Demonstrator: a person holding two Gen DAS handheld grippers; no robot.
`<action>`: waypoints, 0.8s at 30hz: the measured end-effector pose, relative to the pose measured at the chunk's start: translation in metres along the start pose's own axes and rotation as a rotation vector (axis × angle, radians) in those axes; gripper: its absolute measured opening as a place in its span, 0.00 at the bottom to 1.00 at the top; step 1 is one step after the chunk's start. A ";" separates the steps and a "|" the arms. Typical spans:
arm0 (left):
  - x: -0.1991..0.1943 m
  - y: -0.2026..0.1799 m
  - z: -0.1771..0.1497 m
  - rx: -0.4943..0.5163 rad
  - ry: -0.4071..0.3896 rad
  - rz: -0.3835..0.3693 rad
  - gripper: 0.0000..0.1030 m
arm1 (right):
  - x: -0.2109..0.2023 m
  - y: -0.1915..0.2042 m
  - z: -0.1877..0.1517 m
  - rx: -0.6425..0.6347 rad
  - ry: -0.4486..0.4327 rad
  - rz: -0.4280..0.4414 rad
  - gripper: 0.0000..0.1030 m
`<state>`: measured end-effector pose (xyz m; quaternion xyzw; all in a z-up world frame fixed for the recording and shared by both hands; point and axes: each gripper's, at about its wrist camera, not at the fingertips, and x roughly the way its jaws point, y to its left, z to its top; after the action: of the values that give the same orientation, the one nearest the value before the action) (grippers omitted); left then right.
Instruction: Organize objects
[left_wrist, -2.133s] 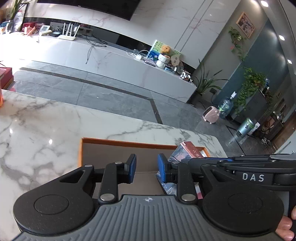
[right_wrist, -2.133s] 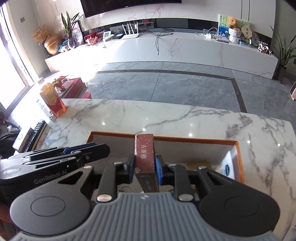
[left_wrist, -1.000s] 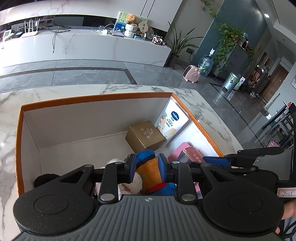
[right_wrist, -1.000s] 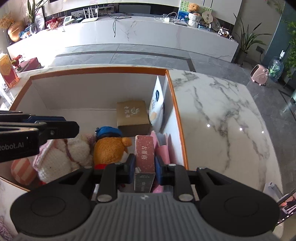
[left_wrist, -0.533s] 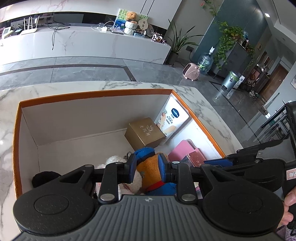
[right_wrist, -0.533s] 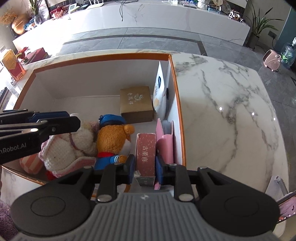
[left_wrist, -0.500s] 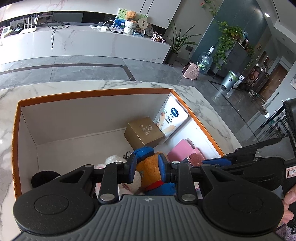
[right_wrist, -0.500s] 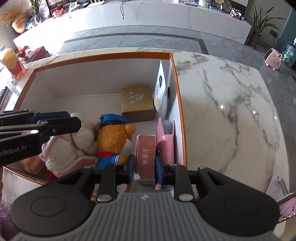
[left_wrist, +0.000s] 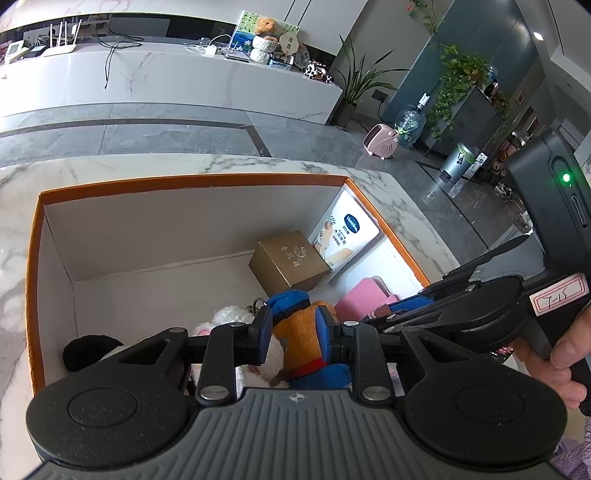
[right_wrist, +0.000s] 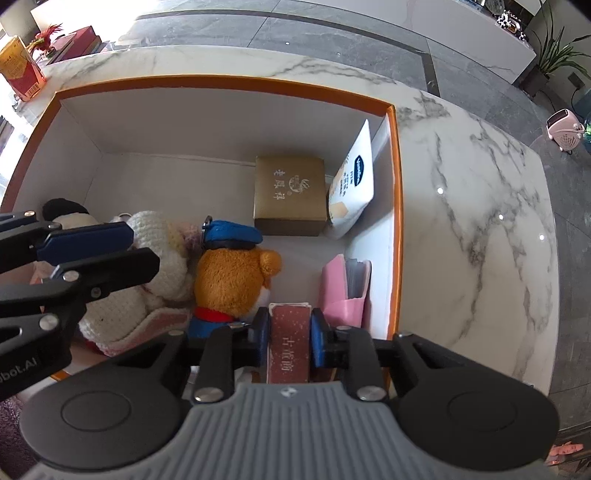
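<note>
An orange-rimmed white box (right_wrist: 397, 206) sits on the marble table. My right gripper (right_wrist: 290, 330) is shut on a dark red slim box (right_wrist: 289, 341), held low inside the big box between an orange bear toy with a blue cap (right_wrist: 232, 275) and a pink pouch (right_wrist: 341, 291). My left gripper (left_wrist: 293, 334) is open and empty, hovering over the bear toy (left_wrist: 297, 341) at the near side of the box (left_wrist: 35, 280). A gold box (right_wrist: 290, 194) and a white Vaseline pack (right_wrist: 352, 184) stand at the far right corner.
A white knitted plush (right_wrist: 147, 284) and a black-and-white plush (right_wrist: 64, 212) lie at the left of the box. A red carton (right_wrist: 18, 70) stands on the table's far left. The marble table (right_wrist: 476, 236) extends to the right of the box.
My right gripper has lowered the dark red box further into the big box beside the pink pouch. My left gripper has stayed open above the bear toy.
</note>
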<state>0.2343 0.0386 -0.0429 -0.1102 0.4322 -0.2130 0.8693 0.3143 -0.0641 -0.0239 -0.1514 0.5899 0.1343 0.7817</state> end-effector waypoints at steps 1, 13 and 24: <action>0.000 0.000 0.000 0.001 0.001 0.000 0.28 | -0.002 -0.001 0.001 0.004 -0.009 0.002 0.23; 0.002 -0.003 -0.003 0.007 0.009 -0.003 0.28 | -0.009 -0.015 -0.010 0.102 -0.090 -0.014 0.24; 0.003 -0.006 -0.005 0.017 0.018 -0.005 0.28 | -0.006 -0.009 -0.028 0.086 -0.012 0.003 0.24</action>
<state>0.2302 0.0317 -0.0454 -0.1019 0.4378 -0.2197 0.8658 0.2916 -0.0841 -0.0251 -0.1160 0.5908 0.1110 0.7907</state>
